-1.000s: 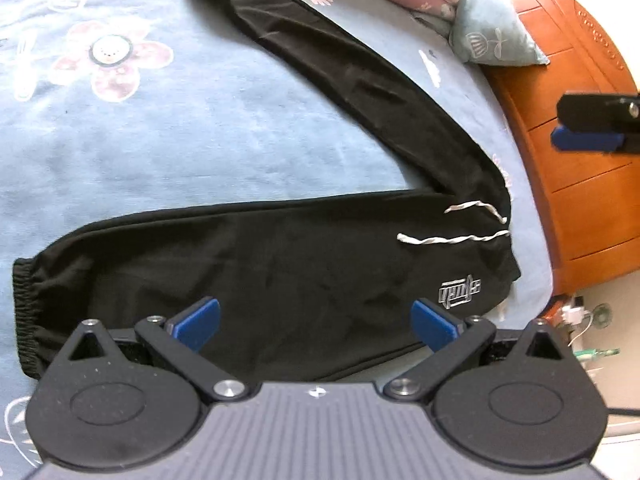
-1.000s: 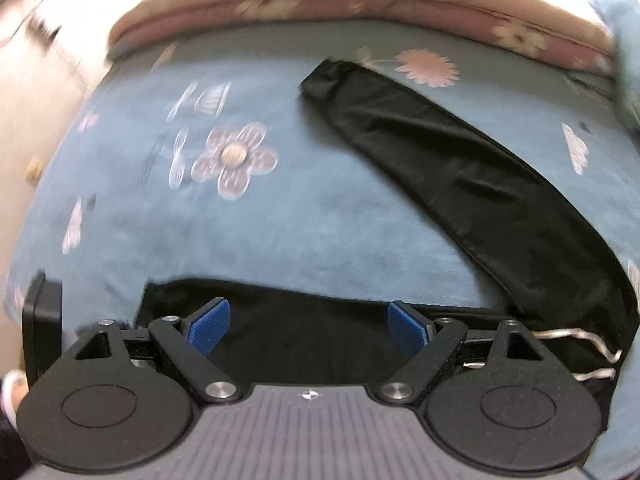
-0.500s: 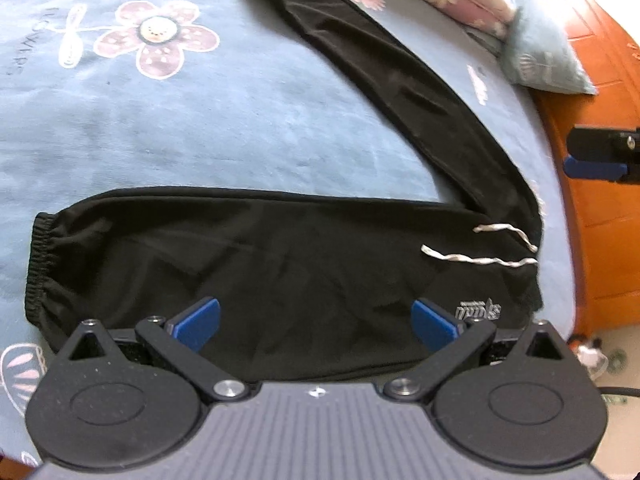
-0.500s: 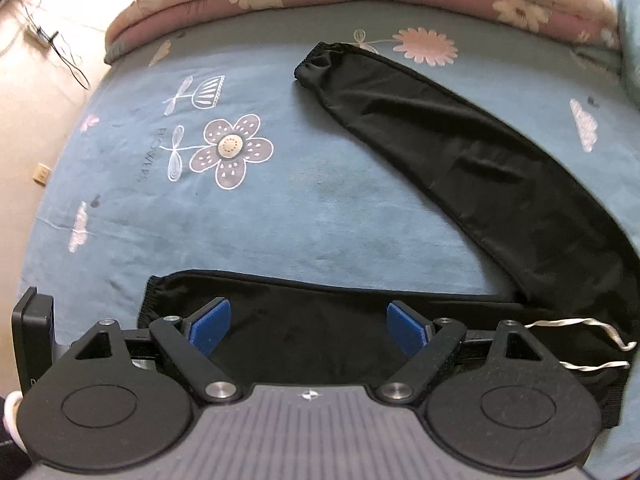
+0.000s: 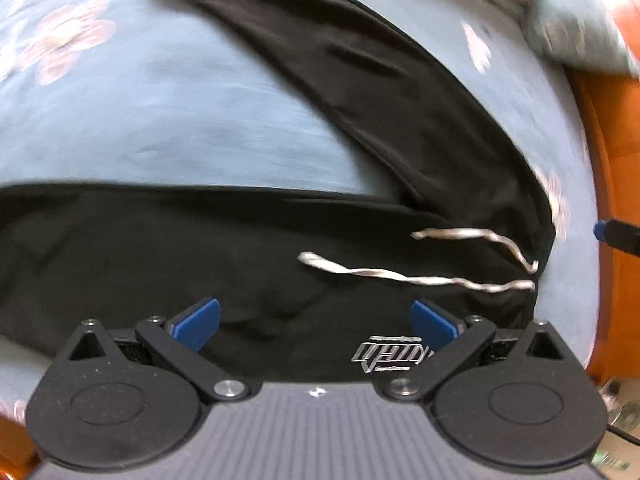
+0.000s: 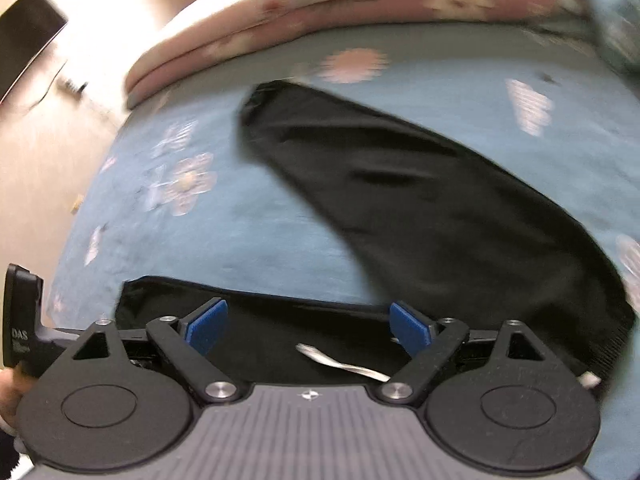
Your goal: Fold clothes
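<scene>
Between the blue fingers (image 5: 194, 324) of the left gripper (image 5: 316, 322) lies the waist part of the black trousers (image 5: 248, 264). Both grippers are wide open and hold nothing. Compared with half a second ago, the left gripper has come lower and closer: the cloth now fills more of its view, and the picture is blurred by motion. The right gripper (image 6: 306, 326) has also moved toward the waist, so one white cord (image 6: 340, 362) now lies between its fingers. The trousers lie spread on the blue flowered bed (image 5: 160, 120), one leg running sideways just ahead of the fingers, the other going away up-left. To the right of the left fingers is an orange wooden frame (image 5: 616, 160); far ahead lies a pink quilt (image 6: 360, 12). A silver logo (image 5: 394, 358) sits beside the left gripper's right finger, but it is unreadable.
</scene>
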A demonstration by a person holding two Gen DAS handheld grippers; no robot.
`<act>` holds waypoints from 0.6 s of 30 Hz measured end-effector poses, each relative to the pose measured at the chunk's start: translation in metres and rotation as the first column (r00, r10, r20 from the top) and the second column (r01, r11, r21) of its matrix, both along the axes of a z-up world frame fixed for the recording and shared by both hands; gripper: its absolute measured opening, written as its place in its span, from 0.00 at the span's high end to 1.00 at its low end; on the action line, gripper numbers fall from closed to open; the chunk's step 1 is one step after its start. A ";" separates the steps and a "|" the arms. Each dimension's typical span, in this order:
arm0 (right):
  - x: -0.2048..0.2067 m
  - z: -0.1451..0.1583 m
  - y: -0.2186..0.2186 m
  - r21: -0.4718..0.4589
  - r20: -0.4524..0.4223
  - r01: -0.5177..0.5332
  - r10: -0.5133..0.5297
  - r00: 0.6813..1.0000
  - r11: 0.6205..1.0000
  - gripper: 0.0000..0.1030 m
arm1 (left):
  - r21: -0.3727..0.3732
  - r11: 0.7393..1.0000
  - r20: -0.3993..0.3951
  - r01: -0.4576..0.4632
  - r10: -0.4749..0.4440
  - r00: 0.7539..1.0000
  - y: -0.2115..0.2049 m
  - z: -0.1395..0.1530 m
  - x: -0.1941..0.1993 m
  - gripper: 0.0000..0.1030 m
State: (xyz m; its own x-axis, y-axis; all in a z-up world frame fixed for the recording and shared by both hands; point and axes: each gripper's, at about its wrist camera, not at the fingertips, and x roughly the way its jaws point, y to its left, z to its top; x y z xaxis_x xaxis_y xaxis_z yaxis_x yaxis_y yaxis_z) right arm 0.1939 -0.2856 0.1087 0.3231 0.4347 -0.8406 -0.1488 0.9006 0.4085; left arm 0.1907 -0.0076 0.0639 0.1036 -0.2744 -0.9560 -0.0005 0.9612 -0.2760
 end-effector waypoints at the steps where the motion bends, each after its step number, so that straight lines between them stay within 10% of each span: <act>1: -0.004 -0.009 -0.023 -0.030 -0.013 0.029 -0.030 0.999 0.999 0.09 | -0.010 0.999 0.010 0.043 -0.043 0.999 -0.016 -0.005 0.005 0.02; 9: -0.028 -0.070 -0.140 -0.301 0.023 0.190 -0.193 0.981 0.935 0.16 | -0.060 0.950 0.135 0.307 -0.297 0.945 -0.113 -0.049 0.039 0.02; 15: 0.007 -0.126 -0.153 -0.167 0.074 0.214 -0.204 0.976 0.963 0.47 | -0.088 0.868 0.320 0.488 -0.439 0.839 -0.181 -0.066 0.049 0.02; 18: 0.029 -0.152 -0.144 -0.154 0.093 0.178 -0.165 0.982 0.972 0.51 | -0.106 0.856 0.351 0.506 -0.444 0.824 -0.197 -0.080 0.054 0.02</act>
State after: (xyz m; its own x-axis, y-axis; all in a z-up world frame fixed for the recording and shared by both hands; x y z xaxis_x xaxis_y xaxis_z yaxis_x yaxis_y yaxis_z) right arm 0.2231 -0.4293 -0.0431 0.4491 0.2285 -0.8638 -0.0128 0.9683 0.2495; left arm 0.2449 -0.2046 -0.0157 0.1890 -0.5339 -0.8242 0.5559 0.7500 -0.3584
